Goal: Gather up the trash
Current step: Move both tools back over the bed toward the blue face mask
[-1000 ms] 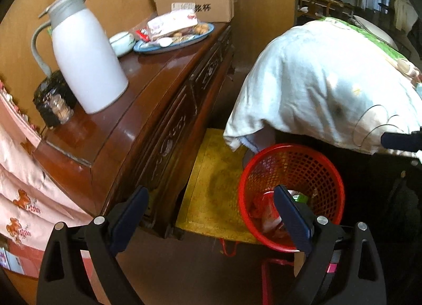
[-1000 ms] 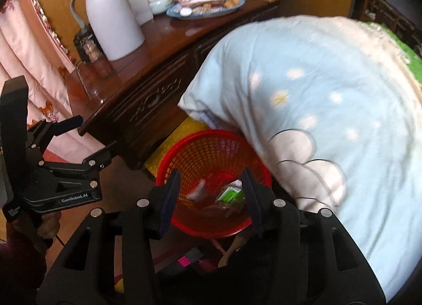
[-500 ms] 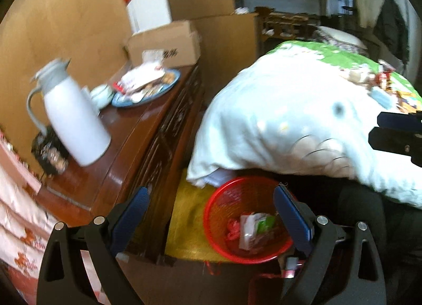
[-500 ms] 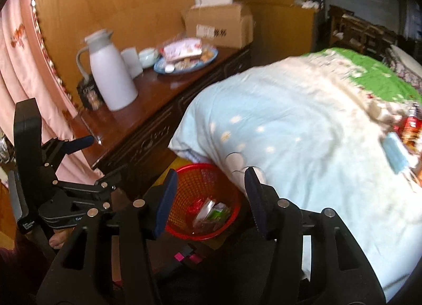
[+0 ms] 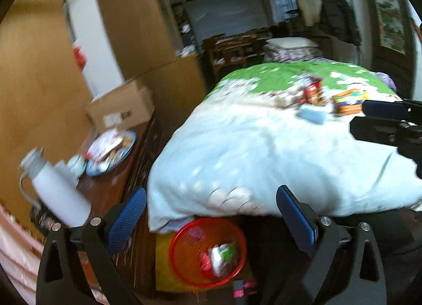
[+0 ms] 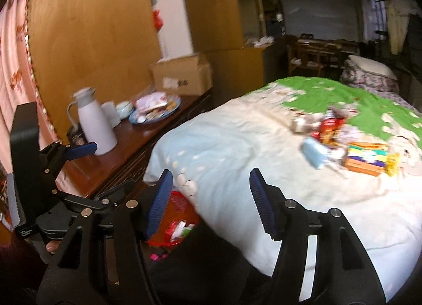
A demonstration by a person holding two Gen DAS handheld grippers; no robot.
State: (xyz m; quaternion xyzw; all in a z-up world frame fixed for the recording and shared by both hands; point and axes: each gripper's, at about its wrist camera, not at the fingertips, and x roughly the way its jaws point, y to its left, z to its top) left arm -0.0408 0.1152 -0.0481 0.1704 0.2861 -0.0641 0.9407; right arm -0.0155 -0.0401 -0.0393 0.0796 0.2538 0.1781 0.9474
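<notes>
Your right tool [image 6: 211, 199] is empty, jaws opening; your left tool [image 5: 211, 218] gapes wide and empty too. Both clear the red basket [image 5: 184, 239] on the floor because more trash [image 6: 343, 141] waits on the bed [image 6: 237, 152].

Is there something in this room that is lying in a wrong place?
Yes. A pile of litter lies on the bed quilt: red wrappers, a light blue packet and an orange and yellow box. The red basket on the floor already holds some wrappers.
</notes>
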